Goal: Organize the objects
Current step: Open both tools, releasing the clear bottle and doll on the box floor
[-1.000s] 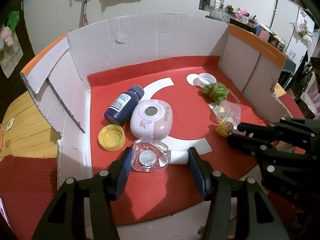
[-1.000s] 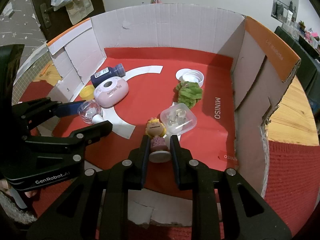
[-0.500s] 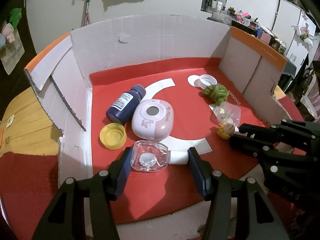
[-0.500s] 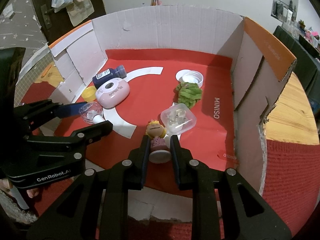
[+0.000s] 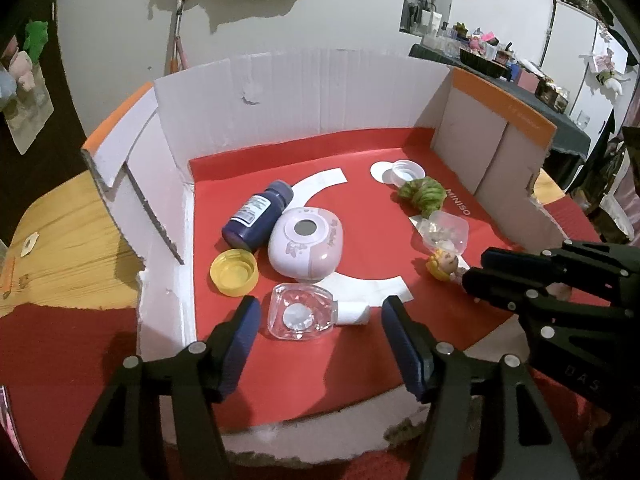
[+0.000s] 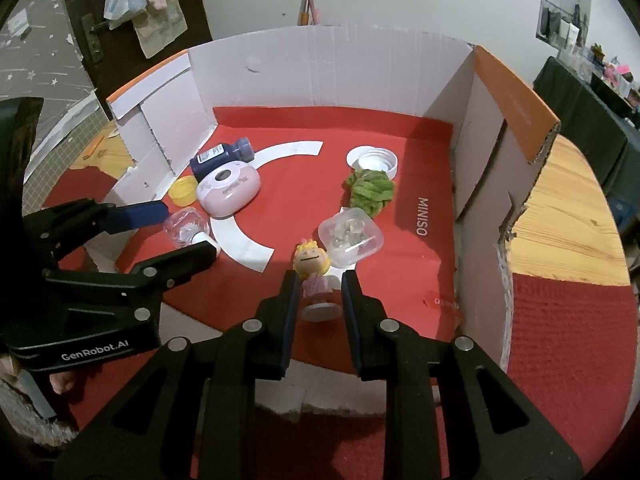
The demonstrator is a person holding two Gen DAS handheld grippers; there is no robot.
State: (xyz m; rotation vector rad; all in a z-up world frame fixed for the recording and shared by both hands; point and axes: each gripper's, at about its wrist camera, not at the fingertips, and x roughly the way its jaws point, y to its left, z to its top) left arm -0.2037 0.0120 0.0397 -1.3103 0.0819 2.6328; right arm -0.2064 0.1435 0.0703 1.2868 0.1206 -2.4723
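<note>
Sorting looks barely begun: the right gripper (image 6: 318, 292) clamps the doll (image 6: 314, 276), the left gripper (image 5: 316, 320) gapes around the clear bottle (image 5: 302, 312), and 6 other things lie scattered.

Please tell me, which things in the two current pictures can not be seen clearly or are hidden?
- Figurine: in the left wrist view the right gripper hides its body; whether the fingers touch it is unclear.
- Blue bottle: label text too small in both views.
- Clear lidded box: contents blurred.
- Clear glass bottle: in the right wrist view the left gripper partly covers it.
</note>
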